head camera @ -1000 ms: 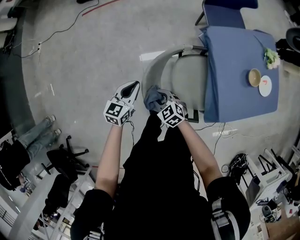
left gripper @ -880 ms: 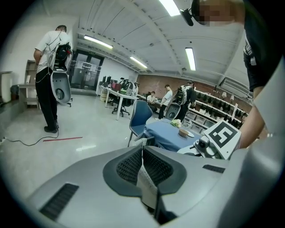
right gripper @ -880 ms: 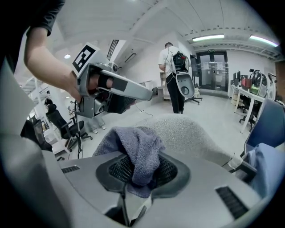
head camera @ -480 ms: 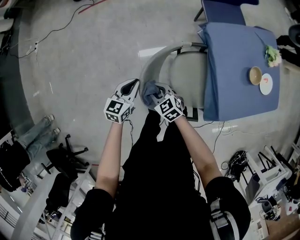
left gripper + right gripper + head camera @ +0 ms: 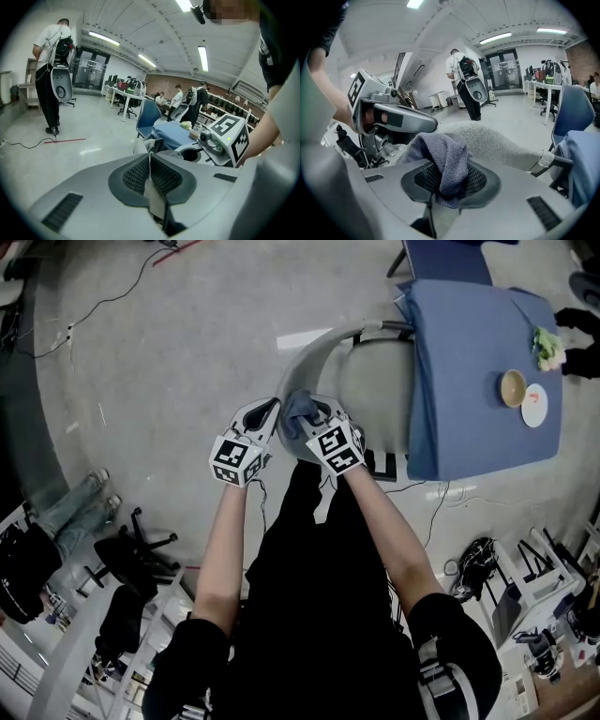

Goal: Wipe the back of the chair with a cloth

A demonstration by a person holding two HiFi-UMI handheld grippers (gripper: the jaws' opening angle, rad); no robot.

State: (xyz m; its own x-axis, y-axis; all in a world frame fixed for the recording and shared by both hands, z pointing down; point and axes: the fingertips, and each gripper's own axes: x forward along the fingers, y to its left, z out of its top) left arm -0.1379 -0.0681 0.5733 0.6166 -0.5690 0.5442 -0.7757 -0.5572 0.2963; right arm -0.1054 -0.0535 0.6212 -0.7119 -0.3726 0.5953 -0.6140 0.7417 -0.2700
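Observation:
A grey chair with a curved backrest [image 5: 302, 362] stands pushed up to a blue-covered table; its back also fills the middle of the right gripper view as a pale grey fabric hump [image 5: 497, 140]. My right gripper [image 5: 309, 413] is shut on a blue-grey cloth [image 5: 300, 407], which bulges from its jaws [image 5: 445, 161] and rests against the near end of the backrest. The left gripper [image 5: 265, 412] hangs just left of the cloth, beside the chair, with its jaws pressed together on nothing [image 5: 150, 176].
The blue-covered table [image 5: 469, 418] carries a bowl [image 5: 511, 388], a plate [image 5: 534, 405] and a small plant [image 5: 547, 347]. A blue chair [image 5: 445, 259] stands beyond it. Cables cross the floor. Office chairs [image 5: 127, 559] and clutter sit near my feet. A person [image 5: 49, 75] stands far off.
Both grippers moved slightly up the picture, and the right one carried the cloth left along the curved chair back, closer to the left gripper.

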